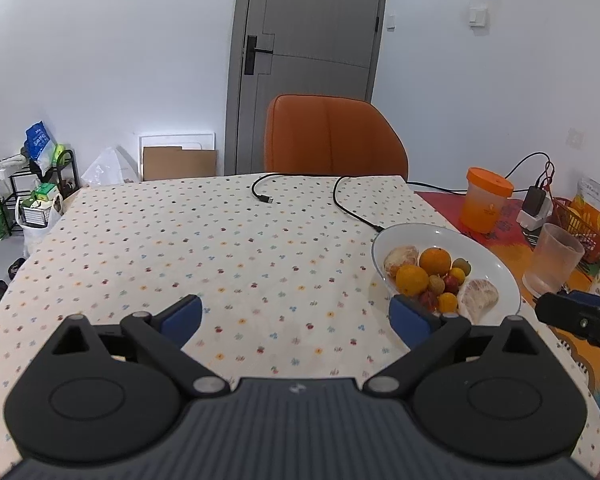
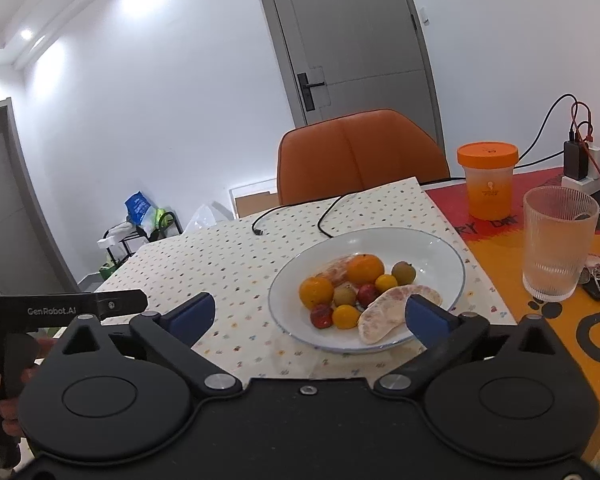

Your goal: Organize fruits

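Observation:
A white plate (image 1: 484, 248) (image 2: 432, 248) on the dotted tablecloth holds two oranges (image 1: 435, 261) (image 2: 365, 268), peeled pomelo pieces (image 1: 478, 299) (image 2: 380, 312), small yellow fruits (image 2: 346, 316), red fruits (image 2: 321, 315) and brownish ones (image 2: 403, 273). My left gripper (image 1: 296, 318) is open and empty above the cloth, left of the plate. My right gripper (image 2: 310, 314) is open and empty, its jaws on either side of the plate's near edge. Its body shows at the right edge of the left wrist view (image 1: 580, 320).
A ribbed glass (image 2: 558, 244) (image 1: 556, 260) and an orange-lidded cup (image 2: 488, 180) (image 1: 486, 200) stand right of the plate. Black cables (image 1: 352, 204) lie at the cloth's far side. An orange chair (image 1: 332, 140) stands behind the table. Keys (image 2: 598, 280) lie by the glass.

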